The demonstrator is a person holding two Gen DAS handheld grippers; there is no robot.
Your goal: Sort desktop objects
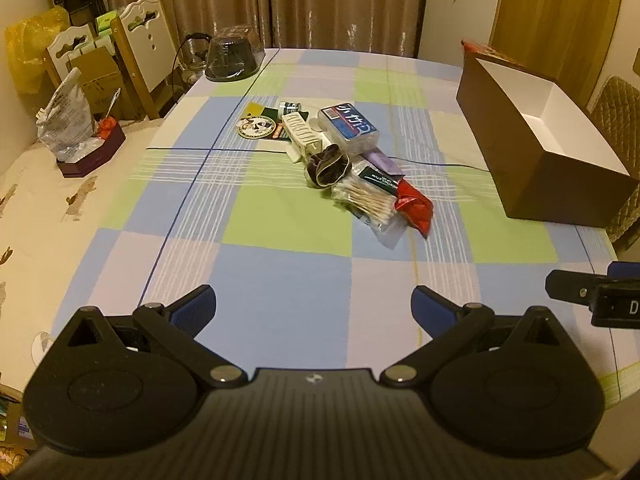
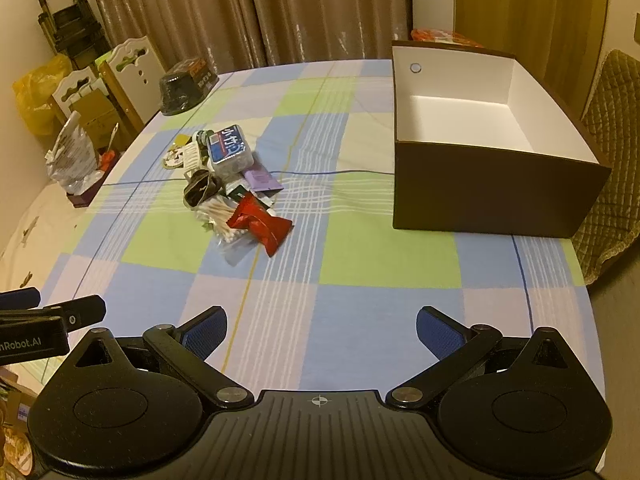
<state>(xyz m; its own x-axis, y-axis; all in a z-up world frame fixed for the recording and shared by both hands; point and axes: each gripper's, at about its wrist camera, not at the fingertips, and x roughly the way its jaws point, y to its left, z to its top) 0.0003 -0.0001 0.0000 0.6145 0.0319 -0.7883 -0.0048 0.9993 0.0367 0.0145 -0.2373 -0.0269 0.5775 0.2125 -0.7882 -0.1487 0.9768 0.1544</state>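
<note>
A heap of small items lies mid-table: a blue-lidded clear box (image 1: 351,125) (image 2: 230,152), a dark hair scrunchie (image 1: 327,167) (image 2: 200,191), a bag of cotton swabs (image 1: 370,200) (image 2: 222,216), a red packet (image 1: 414,207) (image 2: 260,224), a white comb-like piece (image 1: 301,133) and a round badge (image 1: 256,127). A brown box with a white inside (image 1: 536,136) (image 2: 472,140) stands to the right, nothing in it. My left gripper (image 1: 314,312) and right gripper (image 2: 322,332) hover open near the table's front edge, well short of the heap, holding nothing.
The checked tablecloth (image 1: 280,240) (image 2: 360,260) covers the table. At the far left are a dark upturned bowl (image 1: 234,56) (image 2: 182,88), a plastic bag in a purple tray (image 1: 76,136) and chairs (image 1: 148,52). A quilted chair (image 2: 612,152) stands past the box.
</note>
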